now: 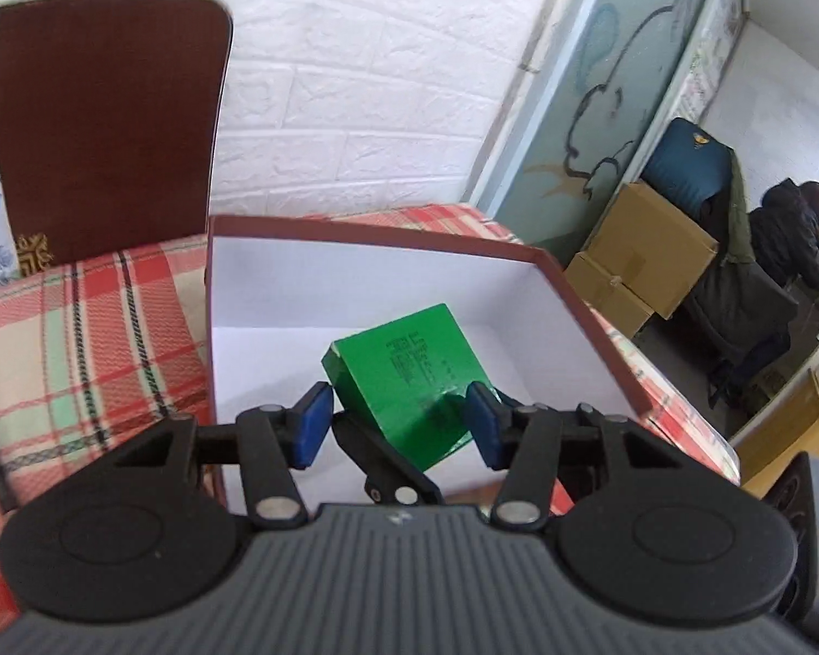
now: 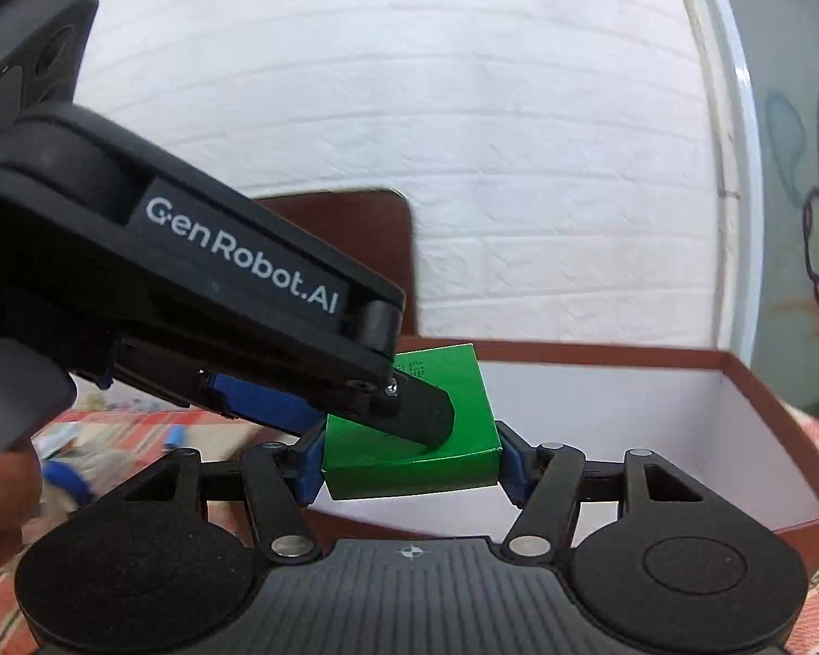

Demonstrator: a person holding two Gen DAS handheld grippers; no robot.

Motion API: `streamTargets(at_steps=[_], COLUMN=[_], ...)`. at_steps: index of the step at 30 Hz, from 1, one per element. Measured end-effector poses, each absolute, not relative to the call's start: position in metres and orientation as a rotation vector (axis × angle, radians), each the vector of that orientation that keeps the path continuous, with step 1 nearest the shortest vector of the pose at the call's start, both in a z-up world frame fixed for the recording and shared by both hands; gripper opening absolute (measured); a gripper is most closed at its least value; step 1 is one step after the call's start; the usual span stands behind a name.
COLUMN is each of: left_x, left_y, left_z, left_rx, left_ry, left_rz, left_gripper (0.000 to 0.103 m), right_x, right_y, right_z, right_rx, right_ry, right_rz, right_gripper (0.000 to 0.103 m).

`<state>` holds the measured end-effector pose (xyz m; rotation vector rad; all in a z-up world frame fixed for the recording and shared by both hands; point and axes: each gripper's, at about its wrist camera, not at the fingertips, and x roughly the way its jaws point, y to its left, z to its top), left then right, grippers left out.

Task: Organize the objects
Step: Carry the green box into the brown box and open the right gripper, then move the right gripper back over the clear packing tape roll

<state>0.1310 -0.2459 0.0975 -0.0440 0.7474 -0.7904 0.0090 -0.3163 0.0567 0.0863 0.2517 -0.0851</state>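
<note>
A small green box [image 1: 409, 376] is held tilted over the open storage box [image 1: 355, 289], which has brown outer walls and a white inside. My right gripper [image 2: 409, 461] is shut on the green box [image 2: 458, 464], its blue pads against the two sides. My left gripper [image 1: 398, 426] is open, its blue pads [image 1: 314, 426] on either side of the green box without squeezing it. The left gripper's body [image 2: 235, 278] crosses the right wrist view and its finger lies over the green box's top. A right gripper finger [image 1: 382, 464] shows under the green box.
The storage box [image 2: 655, 426] stands on a red plaid cloth [image 1: 82, 338]. A brown lid or board [image 1: 104, 120] leans on the white brick wall behind. Blurred small objects [image 2: 82, 464] lie on the cloth at left. Cardboard boxes [image 1: 644, 273] and a seated person [image 1: 791, 240] are at far right.
</note>
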Motion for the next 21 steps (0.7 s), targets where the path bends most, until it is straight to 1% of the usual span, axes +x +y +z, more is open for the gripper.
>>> streamTargets(at_steps=[3,4,7,10,11,12,13,14,15,18,19,21], left_x=[0.137,0.133,0.118,0.100,0.093,0.085,0.078,0.073,0.065,0.040,0.035,0.027], left_y=[-0.250,-0.250,-0.242,-0.217,-0.206,-0.192,-0.179,-0.168,-0.154,-0.115,-0.101,-0.072], left_z=[0.083,0.084,0.087,0.097,0.101,0.103,0.104,0.105,0.104,0.090,0.083,0.067], left_rx=[-0.007,0.014,0.036,0.009,-0.004,-0.027,-0.054,-0.077,-0.100,-0.123,-0.137,-0.163], left_ry=[0.797,0.773,0.721,0.648,0.619,0.594,0.577,0.567,0.562,0.563,0.578,0.626], left_rz=[-0.741,-0.733,-0.742,-0.741,-0.735,-0.737,-0.733,-0.722,-0.718,-0.661,-0.634,-0.555], left_gripper=[0.054,0.053,0.053,0.054,0.058,0.060,0.063,0.065,0.064,0.065,0.064,0.064], right_x=[0.017,0.014,0.000,-0.025,-0.035,-0.047,-0.059,-0.069,-0.079,-0.097,-0.100,-0.100], right_y=[-0.318,-0.317,-0.304,-0.292,-0.286,-0.280,-0.274,-0.267,-0.260,-0.248,-0.241,-0.221], right_z=[0.044,0.042,0.038,0.037,0.037,0.037,0.037,0.036,0.034,0.022,0.017,0.012], right_rx=[0.112,0.116,0.049,0.011,-0.008,-0.026,-0.038,-0.045,-0.051,-0.072,-0.078,-0.114], right_ry=[0.268,0.257,0.206,0.140,0.104,0.063,0.026,-0.005,-0.029,-0.072,-0.062,0.047], right_rz=[-0.086,-0.082,-0.095,-0.114,-0.126,-0.138,-0.141,-0.140,-0.129,0.036,0.089,0.161], right_gripper=[0.065,0.068,0.069,0.069,0.069,0.076,0.091,0.097,0.101,0.102,0.102,0.102])
